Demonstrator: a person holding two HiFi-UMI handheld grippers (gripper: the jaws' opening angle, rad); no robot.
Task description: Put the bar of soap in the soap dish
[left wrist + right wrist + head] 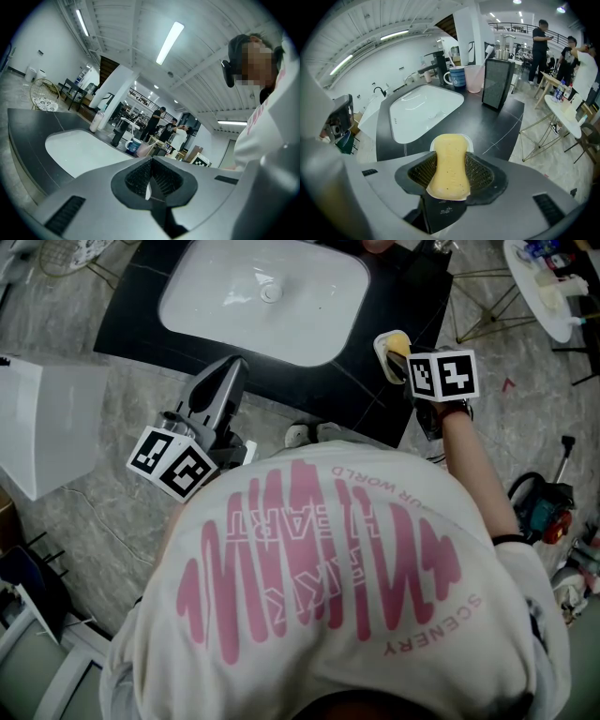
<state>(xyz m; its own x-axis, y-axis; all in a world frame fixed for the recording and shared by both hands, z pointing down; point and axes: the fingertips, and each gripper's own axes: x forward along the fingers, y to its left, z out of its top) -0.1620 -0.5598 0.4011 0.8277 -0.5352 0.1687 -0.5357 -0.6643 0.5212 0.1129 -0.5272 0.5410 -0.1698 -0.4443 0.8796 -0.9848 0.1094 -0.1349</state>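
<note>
A yellow bar of soap (449, 165) sits pinched at its waist between the jaws of my right gripper (450, 174), which is shut on it. Just beyond and under the soap's far end, a white soap dish (470, 142) rests on the black counter (497, 126). In the head view the soap (398, 340) hangs over the dish (382, 346) at the counter's right front corner, ahead of the right gripper (401, 360); whether soap and dish touch is unclear. My left gripper (231, 371) hovers at the counter's front edge. Its jaws (149, 183) are shut and hold nothing.
A white basin (267, 296) is sunk in the counter. At the back stand a blue mug (457, 76), a pink cup (474, 77) and a black box (497, 83). A white side table (565, 117) stands right; a white panel (42, 423) lies left on the floor.
</note>
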